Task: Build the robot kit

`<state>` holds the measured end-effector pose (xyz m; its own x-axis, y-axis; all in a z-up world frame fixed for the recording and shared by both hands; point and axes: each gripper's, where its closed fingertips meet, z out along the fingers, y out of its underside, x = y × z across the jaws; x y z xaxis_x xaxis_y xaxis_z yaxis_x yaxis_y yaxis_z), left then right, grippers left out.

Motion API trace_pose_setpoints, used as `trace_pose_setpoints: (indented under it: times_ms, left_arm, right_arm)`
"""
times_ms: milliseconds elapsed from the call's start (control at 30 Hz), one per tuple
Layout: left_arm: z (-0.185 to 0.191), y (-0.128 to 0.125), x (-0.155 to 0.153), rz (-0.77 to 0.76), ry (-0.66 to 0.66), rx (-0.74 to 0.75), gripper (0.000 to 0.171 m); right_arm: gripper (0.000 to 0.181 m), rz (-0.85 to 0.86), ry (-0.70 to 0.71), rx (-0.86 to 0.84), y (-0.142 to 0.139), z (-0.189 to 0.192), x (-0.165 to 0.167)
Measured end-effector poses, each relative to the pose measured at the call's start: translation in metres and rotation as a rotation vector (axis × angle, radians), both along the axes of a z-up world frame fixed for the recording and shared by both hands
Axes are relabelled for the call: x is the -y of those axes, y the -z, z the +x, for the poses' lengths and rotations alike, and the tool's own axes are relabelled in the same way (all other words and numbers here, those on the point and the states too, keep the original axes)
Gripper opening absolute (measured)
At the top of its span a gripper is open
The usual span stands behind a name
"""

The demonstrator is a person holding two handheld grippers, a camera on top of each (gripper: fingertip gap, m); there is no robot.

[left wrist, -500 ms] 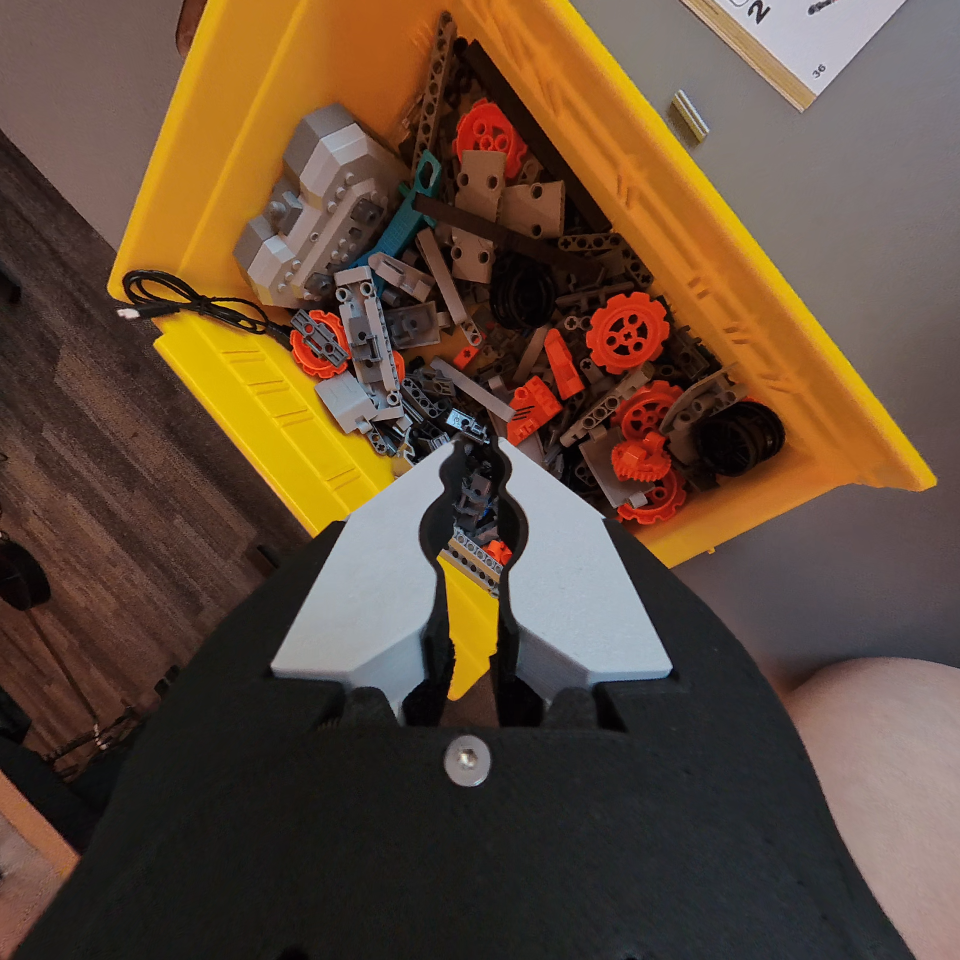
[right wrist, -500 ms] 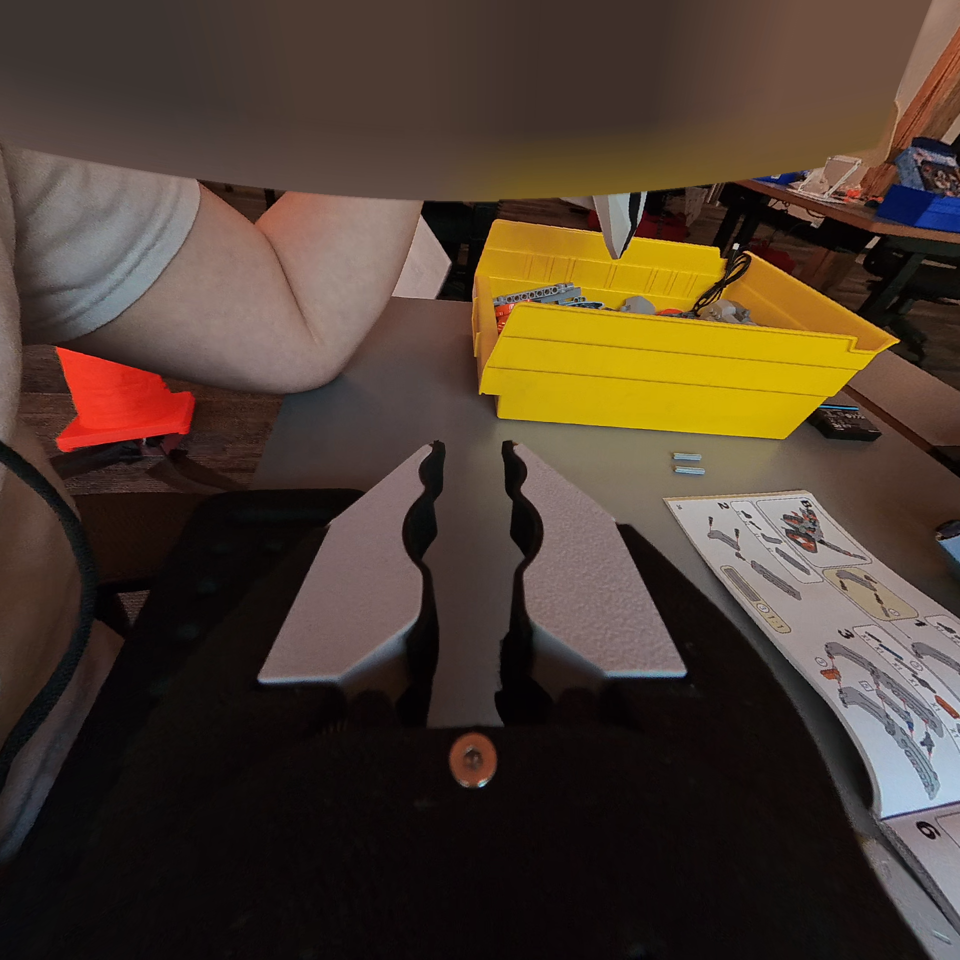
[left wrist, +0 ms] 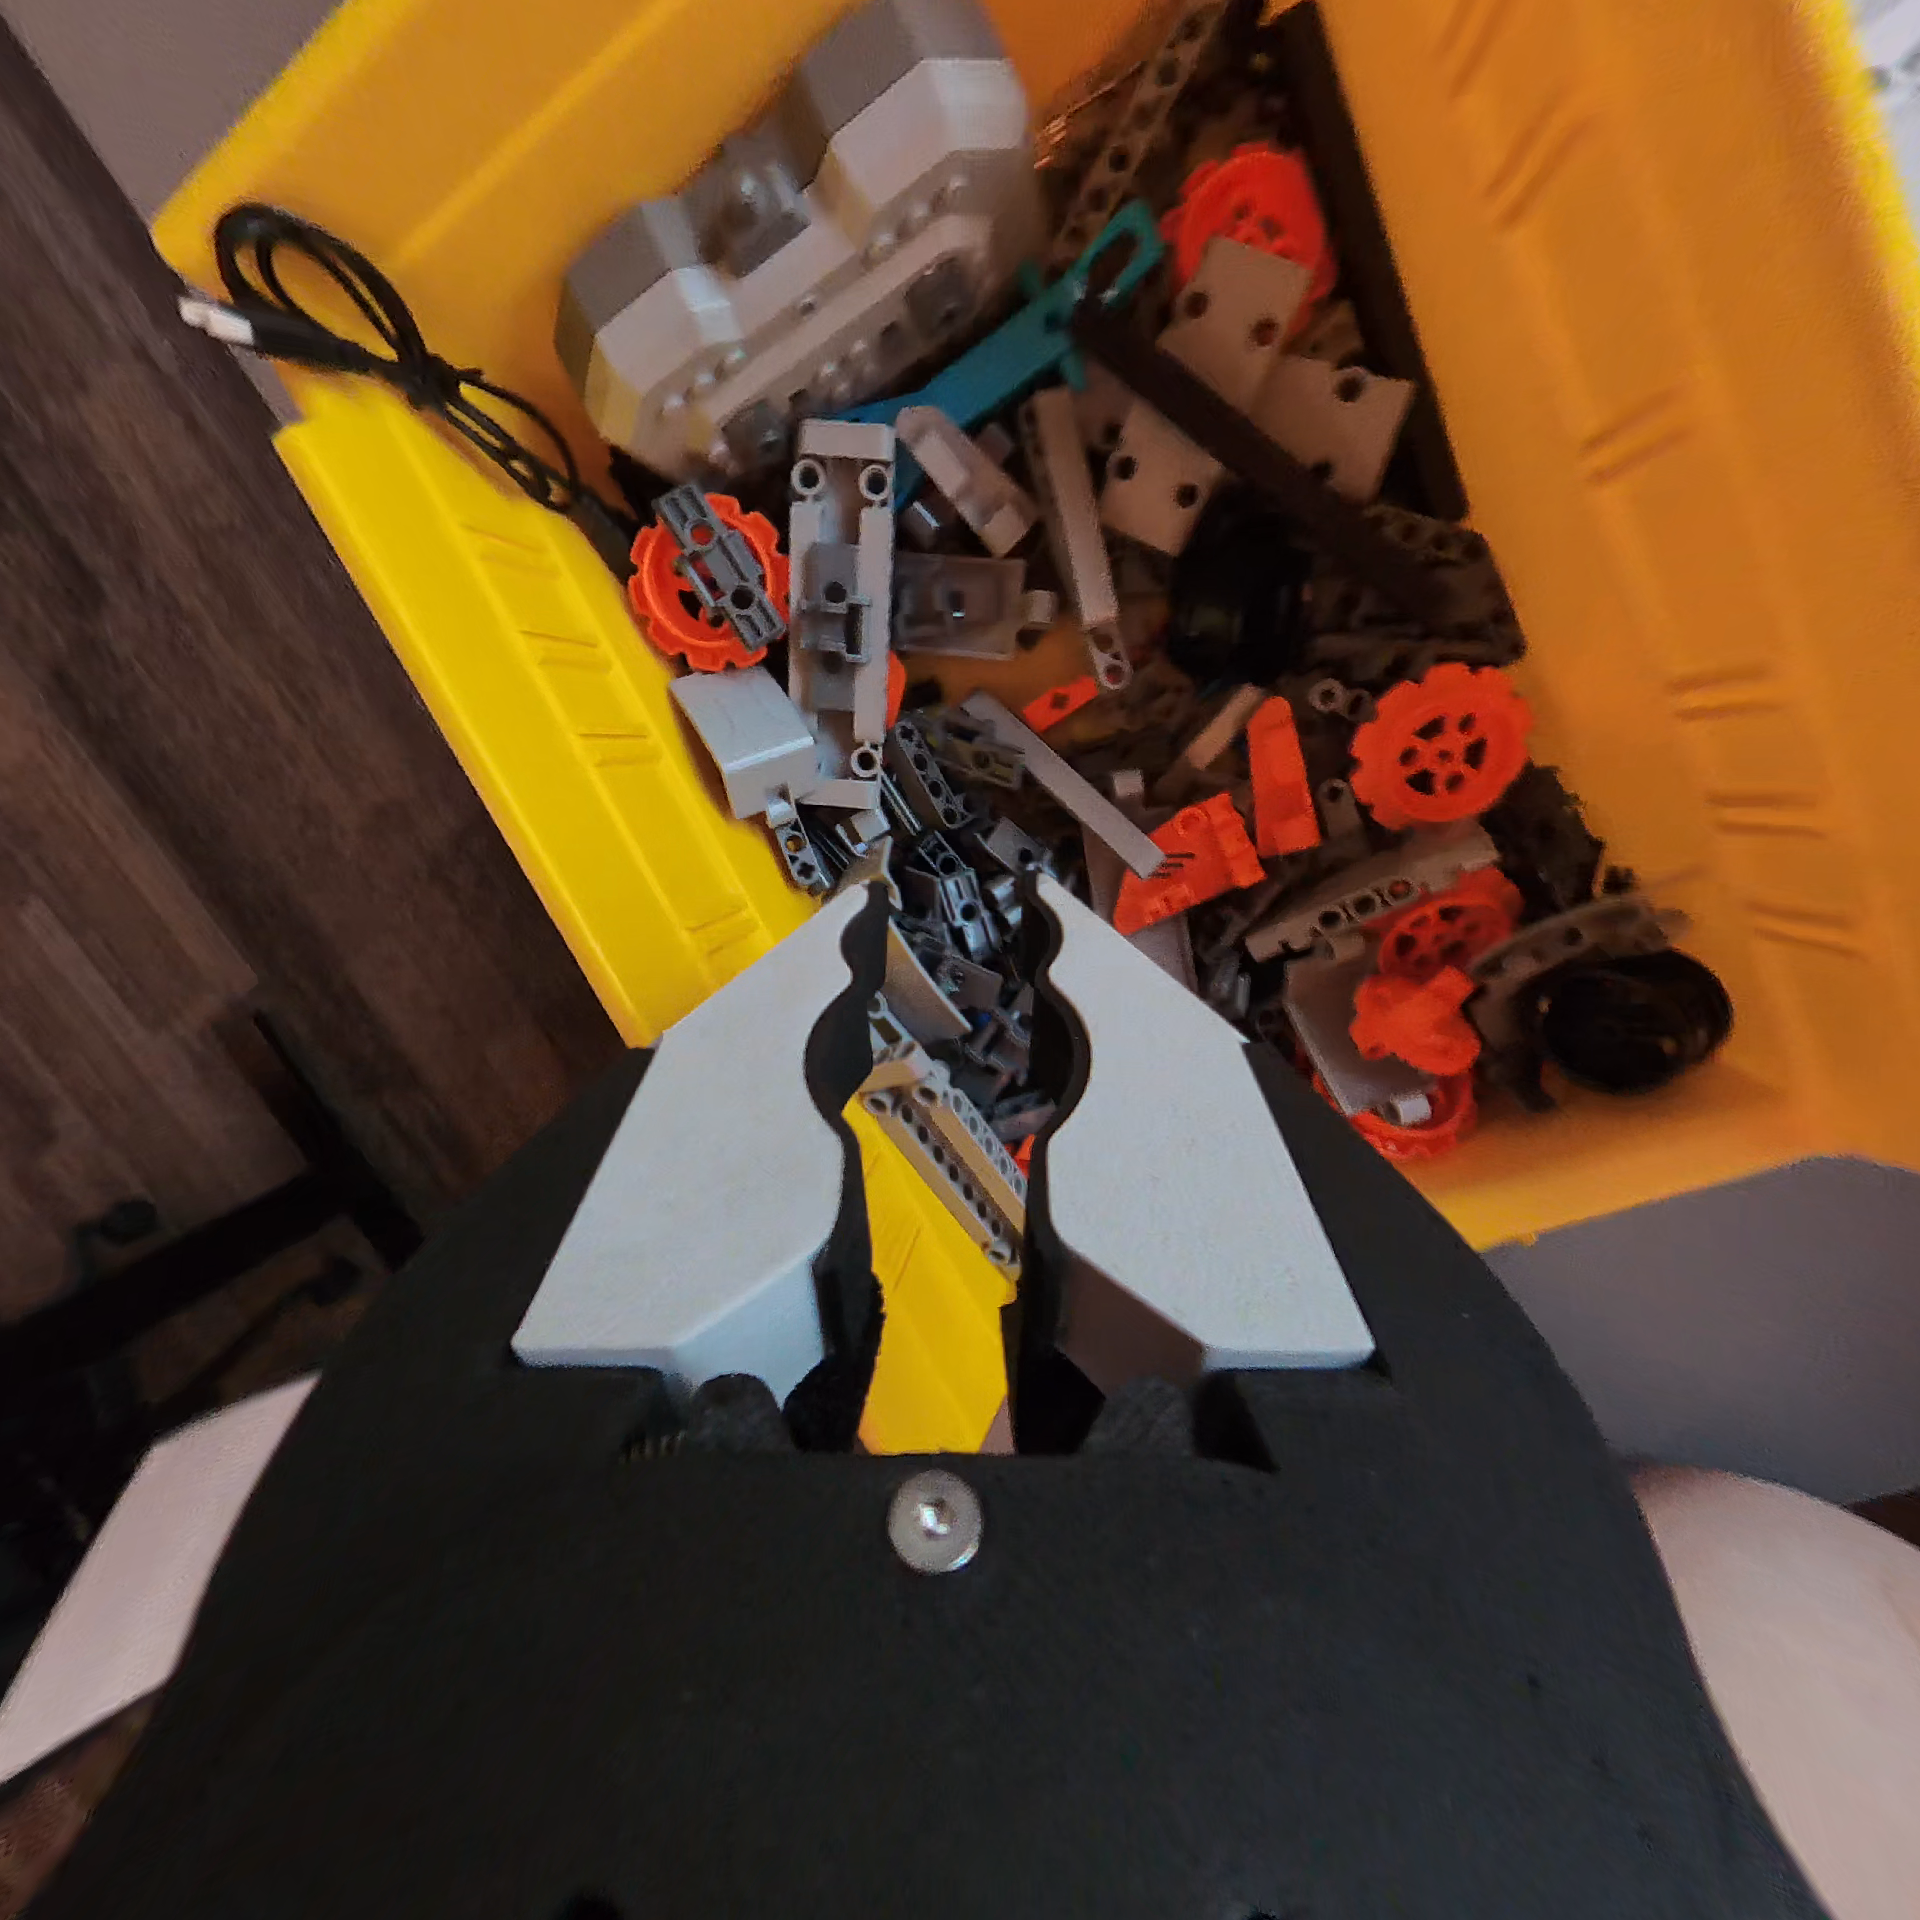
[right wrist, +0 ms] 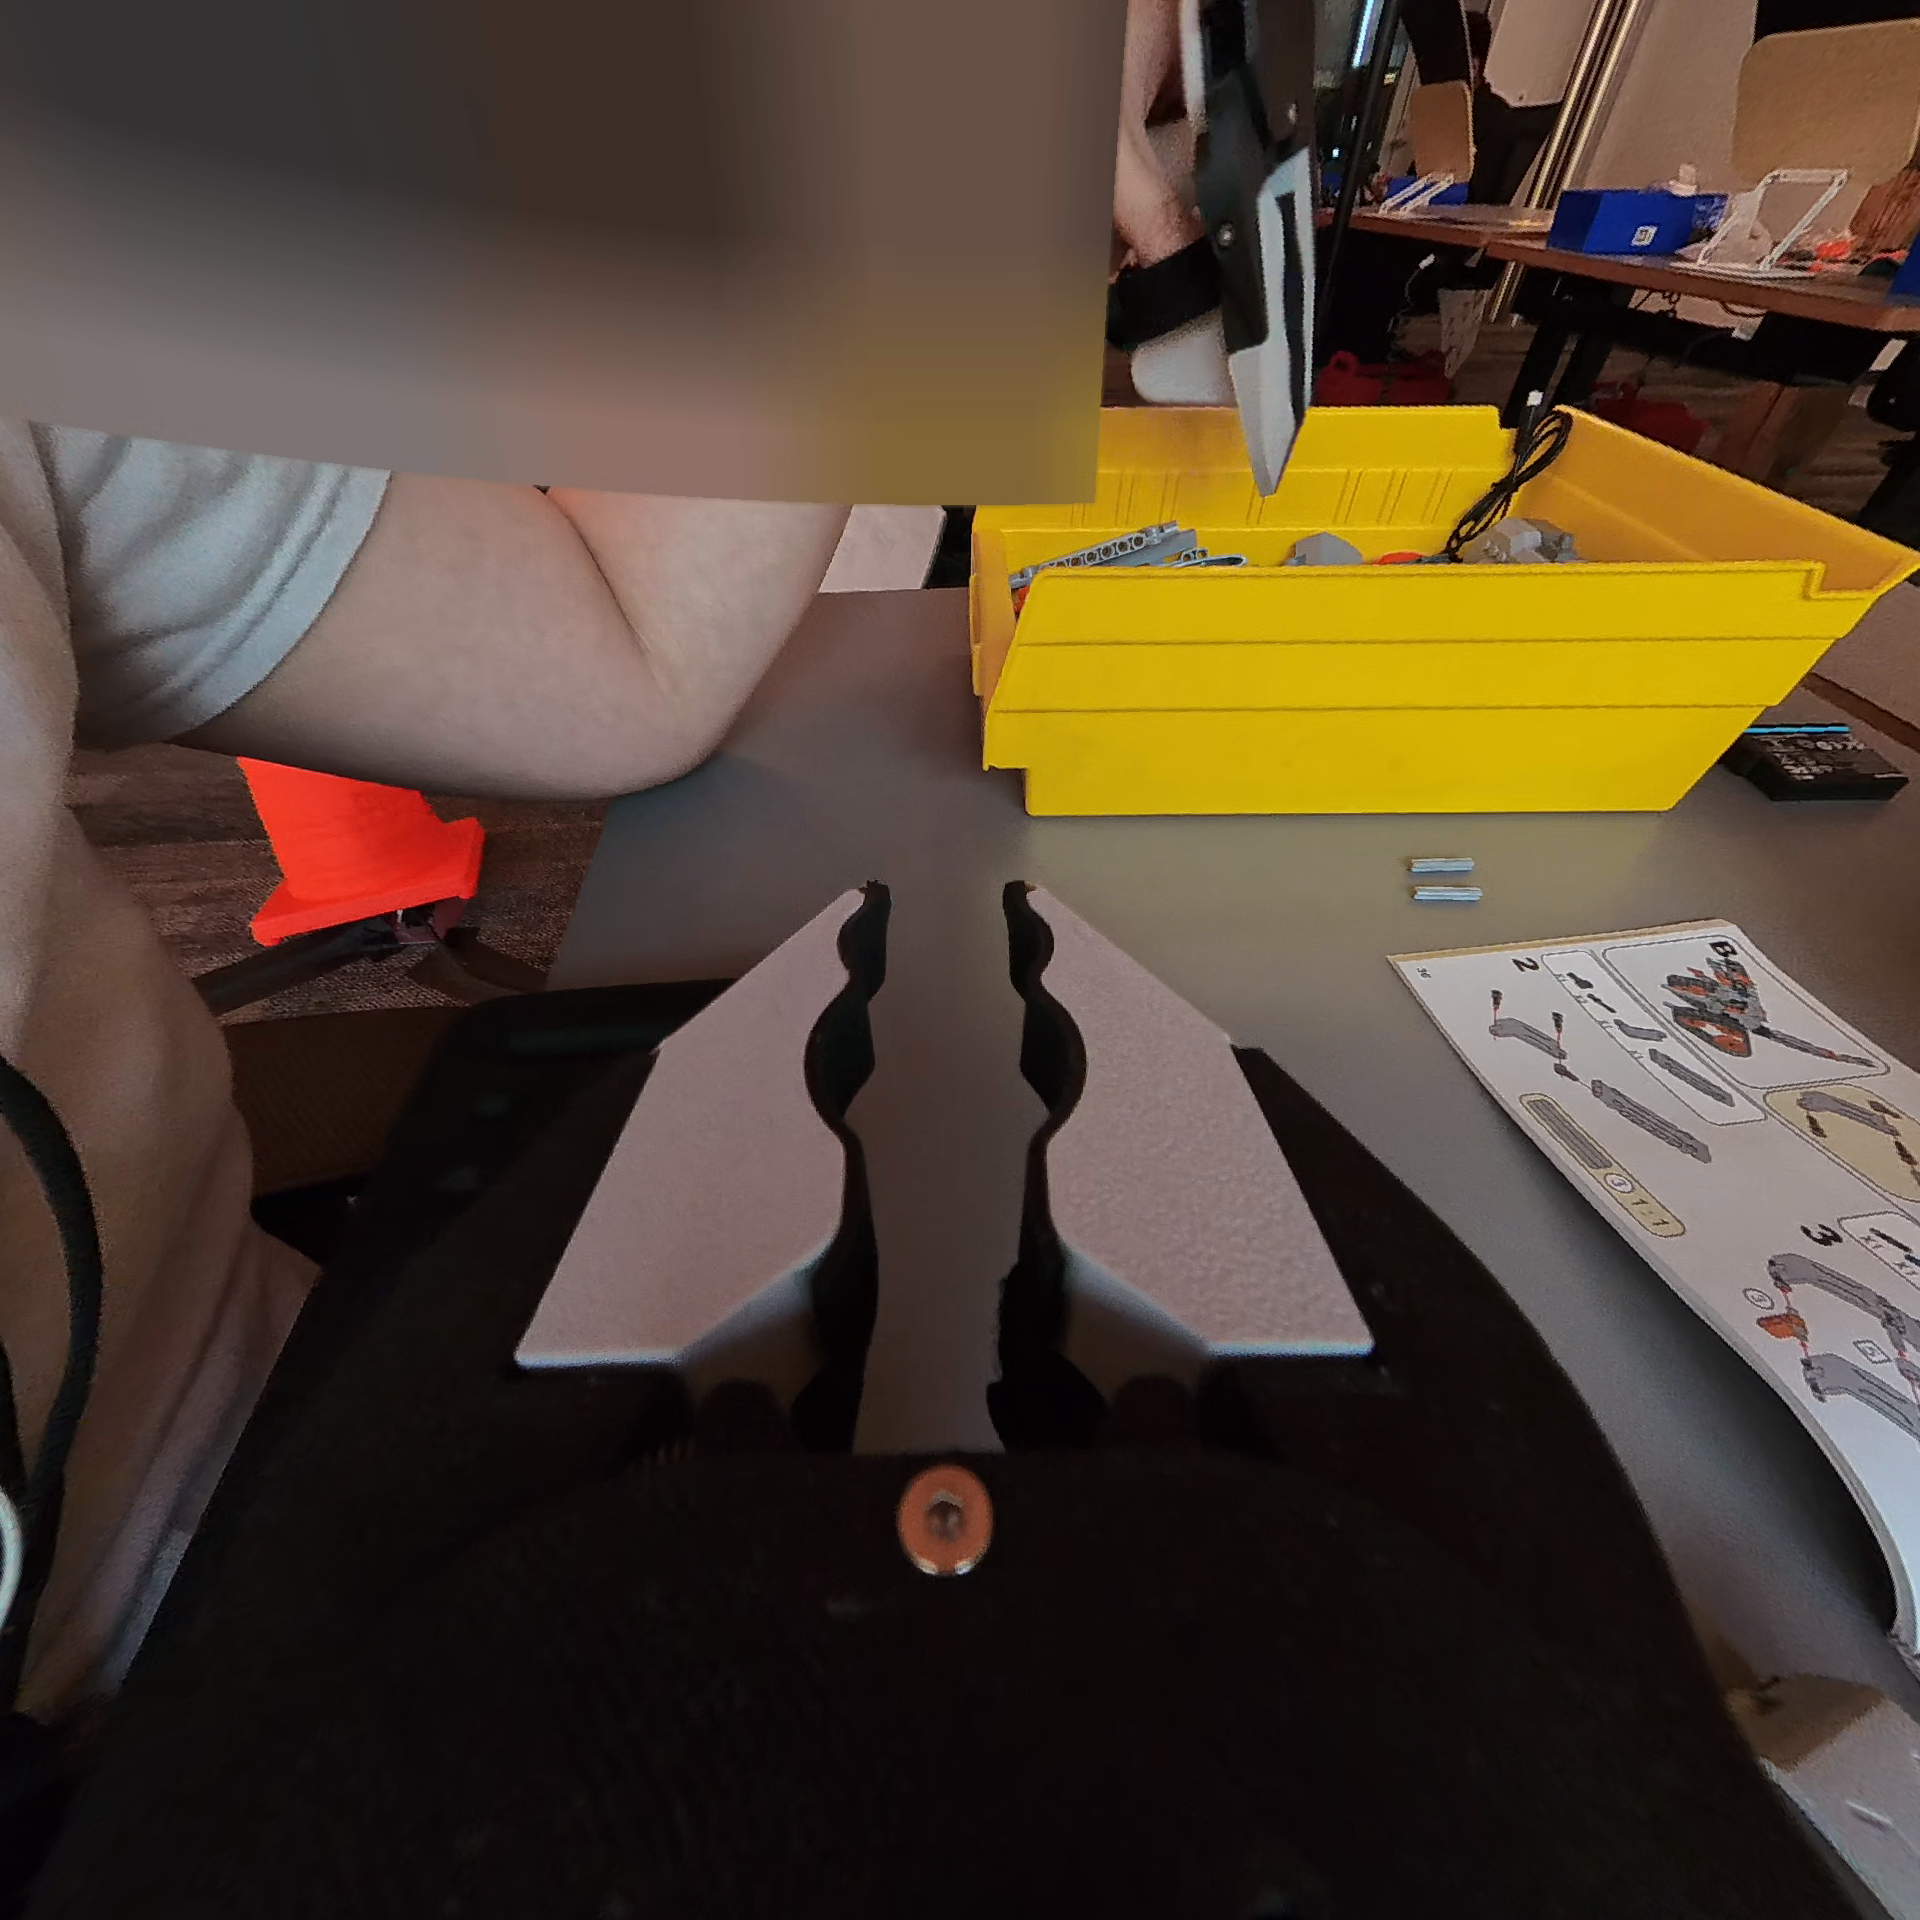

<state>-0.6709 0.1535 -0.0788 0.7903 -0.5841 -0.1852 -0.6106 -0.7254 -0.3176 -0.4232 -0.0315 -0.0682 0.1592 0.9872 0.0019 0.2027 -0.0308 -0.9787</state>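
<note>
While the left gripper (left wrist: 956,904) hangs over the yellow bin (left wrist: 1662,436), its jaws stand a narrow gap apart and hold nothing; only loose parts show through the gap. Tips point down at the heap of small grey pieces (left wrist: 966,935) in the centre of the left wrist view, just above them; contact cannot be told through the blur. Lower in the gap, a long grey perforated beam (left wrist: 956,1153) leans on the bin's near wall.

Around that heap: orange gear wheels (left wrist: 1439,743), a large grey block (left wrist: 790,301) at upper centre, a teal piece (left wrist: 1008,353), a black tyre (left wrist: 1621,1023) at right, and a black cable (left wrist: 343,322) draped over the upper-left rim.

Right gripper (right wrist: 943,894) sits low over the grey table (right wrist: 1195,935), jaws likewise apart and empty, well short of the bin. Two small grey pins (right wrist: 1442,878) lie between bin and open instruction booklet (right wrist: 1683,1122) at right. Nothing is lifted out by either gripper.
</note>
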Motion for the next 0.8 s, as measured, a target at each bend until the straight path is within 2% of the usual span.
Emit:
trace_pose_setpoints:
  times_ms: [133, 267, 433, 533, 600, 700, 767, 800]
  left_arm:
    - [-0.001, 0.019, -0.015, -0.062, -0.071, 0.044, 0.025]
    - [-0.009, 0.037, -0.019, -0.119, -0.107, -0.012, 0.027]
    - [-0.007, 0.042, -0.020, -0.141, -0.110, -0.031, 0.027]
    - [-0.001, 0.027, -0.021, -0.091, -0.116, -0.042, 0.022]
    - [0.019, 0.007, -0.021, -0.035, -0.095, 0.012, 0.021]
    - [0.078, -0.031, -0.015, 0.061, 0.009, 0.147, 0.021]
    - [0.135, -0.055, -0.003, 0.120, 0.149, 0.260, 0.018]
    - [0.160, -0.060, 0.003, 0.147, 0.205, 0.287, 0.009]
  right_arm:
    - [0.022, -0.007, -0.001, 0.015, 0.005, -0.001, -0.002]
    - [0.022, -0.018, -0.005, 0.023, 0.008, -0.001, -0.003]
    - [0.022, -0.004, -0.004, 0.025, 0.007, 0.001, -0.003]
    - [0.022, 0.001, -0.005, 0.032, 0.008, 0.001, -0.003]
    - [0.022, 0.004, -0.005, 0.041, 0.010, 0.001, -0.003]
    - [0.022, 0.014, -0.004, 0.047, 0.010, 0.000, -0.004]
    - [0.022, 0.017, -0.005, 0.054, 0.012, 0.000, -0.004]
    - [0.022, 0.020, -0.005, 0.056, 0.012, 0.000, -0.004]
